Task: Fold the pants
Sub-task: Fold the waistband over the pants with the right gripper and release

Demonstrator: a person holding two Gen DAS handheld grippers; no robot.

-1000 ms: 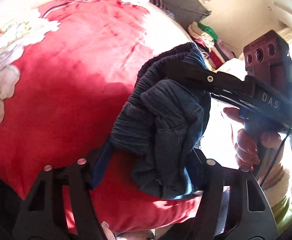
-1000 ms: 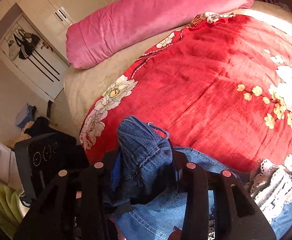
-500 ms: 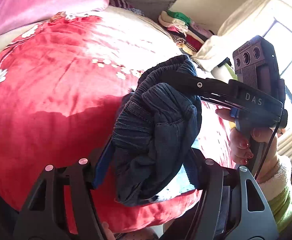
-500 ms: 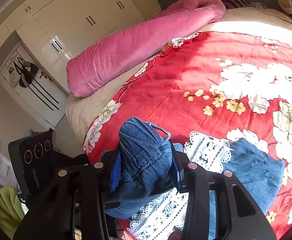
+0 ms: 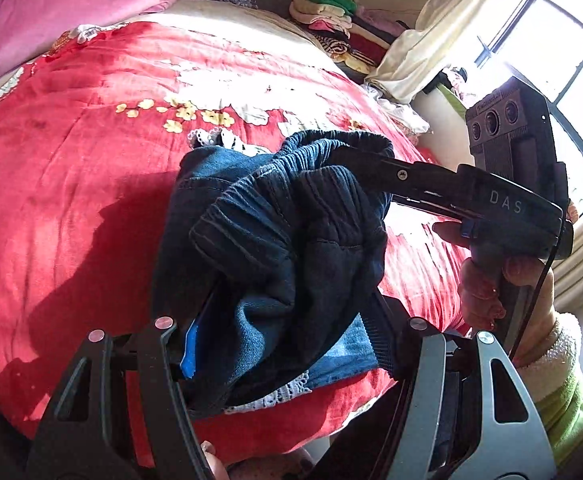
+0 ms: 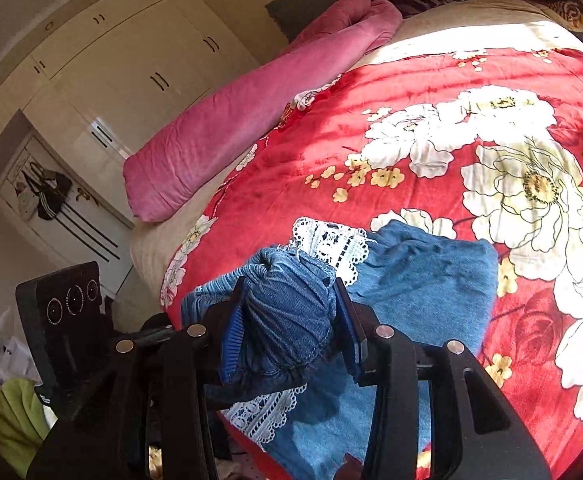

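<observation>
Both tongs grip the pants (image 6: 423,280) over the near edge of the red quilt (image 5: 71,184). Left gripper (image 5: 287,332) clamps a thick dark wad of denim w/ the elastic waistband bunched on top, pads pressed in from both sides. Right gripper (image 6: 291,320) is closed on a rounded bundle of blue denim, blue pads tight against it. The rest of the pants, lighter blue w/ white lace trim (image 6: 327,244), lies spread on the quilt just beyond the right gripper. A hand (image 5: 487,284) w/ a fuzzy cuff holds the right gripper's handle, beside the quilt's window side. Pink bolster (image 6: 243,120) lies along the quilt's far edge.
</observation>
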